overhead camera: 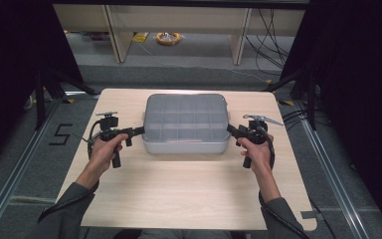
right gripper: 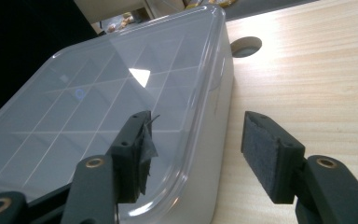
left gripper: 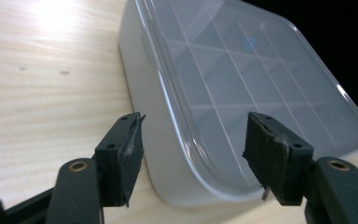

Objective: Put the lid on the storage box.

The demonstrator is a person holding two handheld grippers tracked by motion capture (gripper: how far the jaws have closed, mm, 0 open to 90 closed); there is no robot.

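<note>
Compartment box (overhead camera: 186,124), white with a clear lid, is seen lying at the middle of the pale wooden worktop (overhead camera: 179,189), its lid shut over a grid of dividers. Left claw (overhead camera: 140,131) is held at the box's left end, right claw (overhead camera: 230,129) at its right end. Both are released: in each gripper view the pads (left gripper: 127,158) stand apart, astride the box's edge without pressing on it. A round hole (right gripper: 245,46) is visible in the worktop beyond the box.
</note>
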